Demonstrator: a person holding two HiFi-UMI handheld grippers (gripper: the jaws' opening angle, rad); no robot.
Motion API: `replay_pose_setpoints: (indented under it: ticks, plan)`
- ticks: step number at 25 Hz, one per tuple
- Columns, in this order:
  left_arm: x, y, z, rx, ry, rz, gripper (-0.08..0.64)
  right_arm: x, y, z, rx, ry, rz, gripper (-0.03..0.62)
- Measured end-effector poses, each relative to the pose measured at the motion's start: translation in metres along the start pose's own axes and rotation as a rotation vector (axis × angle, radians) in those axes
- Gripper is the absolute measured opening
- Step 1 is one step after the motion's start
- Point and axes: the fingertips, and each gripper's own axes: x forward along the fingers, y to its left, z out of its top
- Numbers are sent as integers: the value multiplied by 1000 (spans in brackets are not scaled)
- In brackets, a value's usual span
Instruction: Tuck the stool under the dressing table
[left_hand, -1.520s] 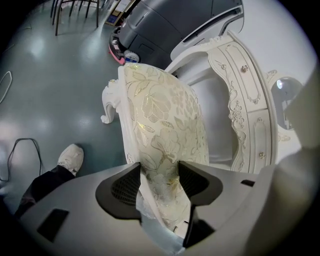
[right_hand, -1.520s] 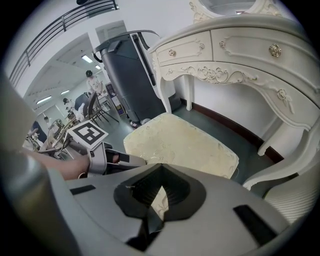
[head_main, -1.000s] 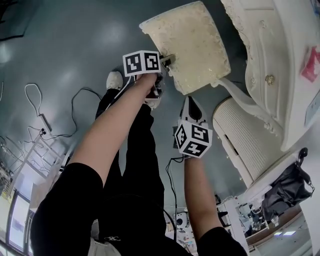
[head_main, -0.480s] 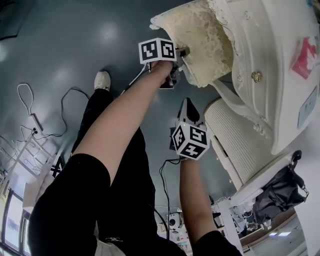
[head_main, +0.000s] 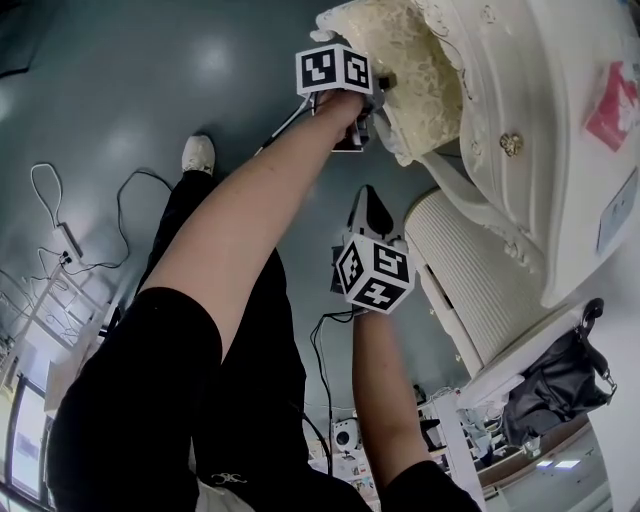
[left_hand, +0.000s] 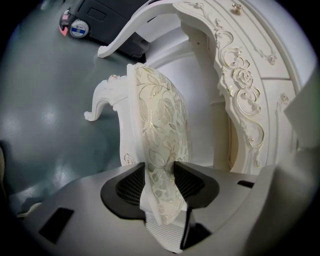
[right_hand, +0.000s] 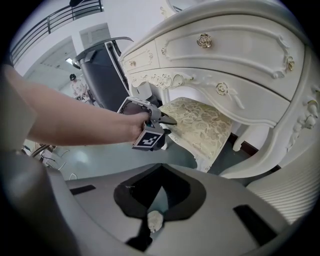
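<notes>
**Stool (left_hand: 157, 115) part-way under the dressing table (right_hand: 235, 50), left gripper (left_hand: 159, 172) clamped on its seat**

The left gripper has just been closing its jaws, and they pinch the near edge of the cushion, cream with gold leaf patterning, on the white carved stool. The stool stands on the grey-green floor (head_main: 120, 120). Its far part lies beneath the scrolled apron of the ornate white dressing table, and its near end sticks out in front. The right gripper (right_hand: 159, 182) hangs apart from the stool, jaws together and gripping nothing.

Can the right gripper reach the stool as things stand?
Probably yes: part of the stool sticks out from under the dressing table, with only bare floor between it and the right gripper.
</notes>
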Motion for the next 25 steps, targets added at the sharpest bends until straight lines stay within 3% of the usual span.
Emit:
replay_pose_setpoints:
  ticks: [4, 5, 6, 10, 14, 18, 22, 25]
  plan:
    - [-26, -4, 5, -35, -32, -51, 175, 2, 6, 0, 33, -10, 10, 9]
    - [-38, -2, 8, -15, -52, -33, 105, 4, 9, 0, 41, -13, 13, 9]
    - [-50, 2, 11, 26, -63, 2, 5, 6, 12, 1, 46, -15, 16, 9]
    - [-93, 13, 12, 269, -25, 107, 5, 15, 31, 13, 66, -47, 34, 9]
    - [-143, 19, 17, 580, 9, 210, 5, 27, 50, 38, 99, -107, 47, 9]
    - [-206, 4, 25, 855, -25, 275, 5, 33, 74, 60, 138, -152, 61, 9]
    - [-263, -45, 32, 988, -134, 245, 5, 10, 102, 98, 141, -233, 85, 9]
    - [-300, -86, 43, 1022, -228, 224, 5, -19, 120, 134, 116, -331, 93, 9]
